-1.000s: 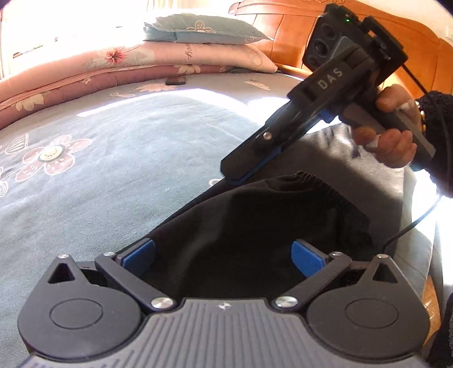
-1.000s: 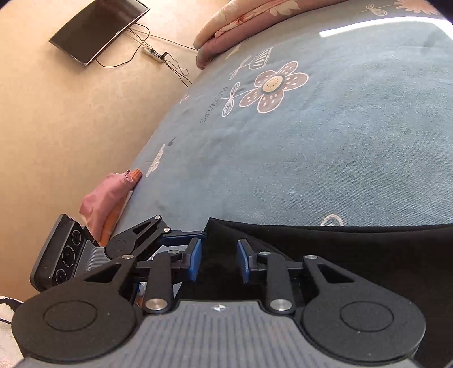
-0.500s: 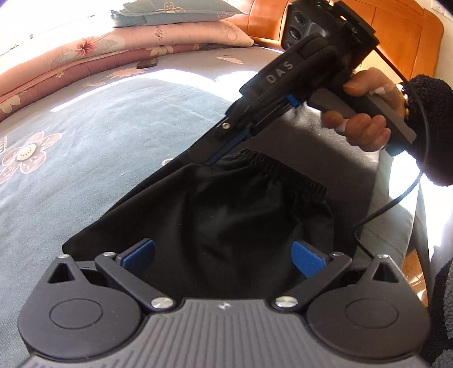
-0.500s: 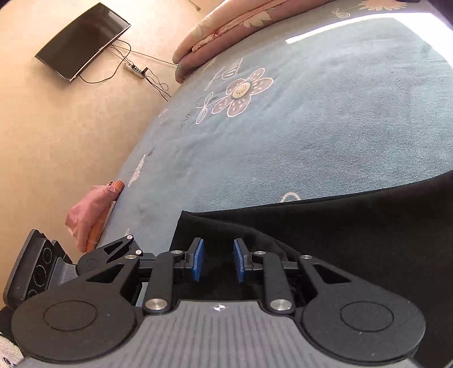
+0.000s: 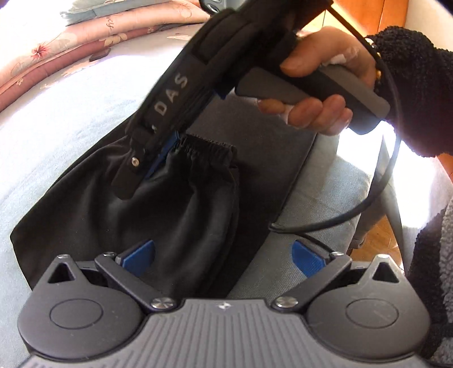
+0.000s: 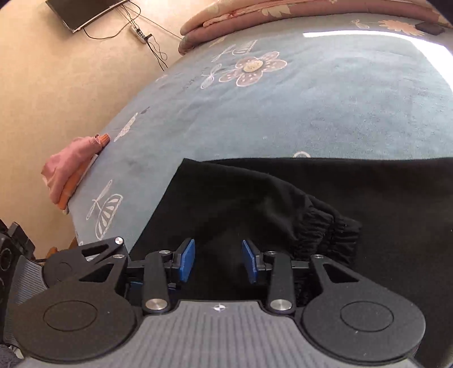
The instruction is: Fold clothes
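Black trousers [image 5: 181, 203] lie on the blue bed, one leg with a gathered elastic cuff [image 5: 209, 147] folded over the rest. My left gripper [image 5: 223, 254] is wide open and empty above the near edge of the cloth. My right gripper [image 6: 218, 263] is open, its blue pads either side of the black cloth [image 6: 254, 195] with the cuff [image 6: 325, 226] just to its right. In the left wrist view the right gripper [image 5: 141, 181] points down onto the trousers beside the cuff, held by a hand [image 5: 317, 85].
The blue flowered bedspread [image 6: 283, 113] stretches beyond the trousers. A pink cloth [image 6: 68, 169] hangs at the bed's left edge. Folded pink quilts [image 5: 70, 51] lie at the far end. A black cable [image 5: 368, 198] runs over the bed edge. A wooden headboard [image 5: 382, 14] stands behind.
My right gripper has opened from nearly shut and let go of the trouser leg, which now lies folded over. The left gripper has moved closer to the right one.
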Demonstrator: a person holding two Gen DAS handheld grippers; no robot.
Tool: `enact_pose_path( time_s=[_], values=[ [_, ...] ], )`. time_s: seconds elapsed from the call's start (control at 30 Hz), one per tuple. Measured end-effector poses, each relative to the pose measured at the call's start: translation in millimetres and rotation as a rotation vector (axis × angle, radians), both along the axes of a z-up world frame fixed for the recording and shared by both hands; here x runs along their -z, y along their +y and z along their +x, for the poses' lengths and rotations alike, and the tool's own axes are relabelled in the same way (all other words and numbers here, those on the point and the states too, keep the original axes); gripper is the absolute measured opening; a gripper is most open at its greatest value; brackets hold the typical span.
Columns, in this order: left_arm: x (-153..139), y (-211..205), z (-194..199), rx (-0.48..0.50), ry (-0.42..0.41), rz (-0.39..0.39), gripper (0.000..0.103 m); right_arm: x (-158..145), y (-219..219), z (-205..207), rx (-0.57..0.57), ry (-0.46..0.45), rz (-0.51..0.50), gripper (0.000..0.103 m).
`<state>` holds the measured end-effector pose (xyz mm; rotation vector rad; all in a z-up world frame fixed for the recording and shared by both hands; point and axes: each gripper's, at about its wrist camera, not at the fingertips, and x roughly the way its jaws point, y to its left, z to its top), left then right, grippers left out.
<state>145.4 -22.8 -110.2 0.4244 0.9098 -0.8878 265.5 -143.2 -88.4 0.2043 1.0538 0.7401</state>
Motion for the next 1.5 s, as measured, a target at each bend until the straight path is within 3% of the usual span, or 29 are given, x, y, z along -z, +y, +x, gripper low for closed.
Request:
enact_pose_path(
  time_s=[0.1, 0.23, 0.3, 0.4, 0.57, 0.7, 0.8, 0.87, 1.03, 1.13, 1.23, 1.33, 1.4, 1.5],
  values=[
    [7.6, 1.5, -3.2, -0.034, 0.103, -0.021, 0.102, 8.0, -8.9, -8.8, 0.035, -0.011, -0.076, 0.036],
    [-2.7, 1.6, -18.1, -0.033, 0.047, 0.001, 0.102, -10.6, -22.3, -28.6, 0.068, -0.078, -0.094, 0.039],
    [-16.5, 8.5, -18.4, -0.067, 0.034, -0.037, 0.102, -21.9, -25.4, -40.3, 0.067, -0.117, -0.107, 0.047],
    [-35.4, 18.2, -15.7, -0.133, -0.007, -0.061, 0.102, -36.0, -33.8, -58.6, 0.093, -0.166, -0.117, 0.048],
    [-31.6, 33.2, -8.5, -0.233, -0.03, -0.019, 0.102, -37.2, -54.1, -81.9, 0.162, -0.149, -0.015, 0.05],
    [-6.8, 53.5, -7.6, -0.32, 0.089, 0.005, 0.102, -24.4, -48.1, -85.9, 0.175, -0.101, 0.111, 0.051],
    [-5.3, 58.5, -14.8, -0.37, 0.09, 0.005, 0.102, -4.1, -36.4, -83.7, 0.19, -0.03, 0.076, 0.054],
    [-19.2, 64.0, -21.3, -0.388, 0.062, -0.005, 0.102, 5.7, -37.4, -90.4, 0.198, 0.002, 0.057, 0.054],
    [-67.0, 79.9, -22.9, -0.451, -0.104, 0.071, 0.102, -12.5, -65.9, -122.5, 0.28, -0.101, 0.05, 0.062],
    [-96.9, 89.8, -13.1, -0.55, -0.138, 0.118, 0.102, -17.7, -81.4, -135.5, 0.341, -0.158, 0.005, 0.062],
    [-121.0, 98.5, -4.6, -0.607, -0.107, 0.055, 0.102, -11.4, -82.3, -144.7, 0.372, -0.25, -0.152, 0.069],
    [-126.4, 101.4, 6.1, -0.649, -0.015, -0.106, 0.102, 7.6, -74.0, -148.0, 0.368, -0.337, -0.351, 0.069],
    [-113.1, 93.5, 15.1, -0.676, 0.047, -0.188, 0.102, 17.9, -76.0, -147.8, 0.369, -0.335, -0.373, 0.069],
    [-80.4, 74.5, 23.5, -0.719, 0.097, -0.234, 0.102, 23.9, -82.7, -150.9, 0.376, -0.353, -0.346, 0.073]
  ],
)
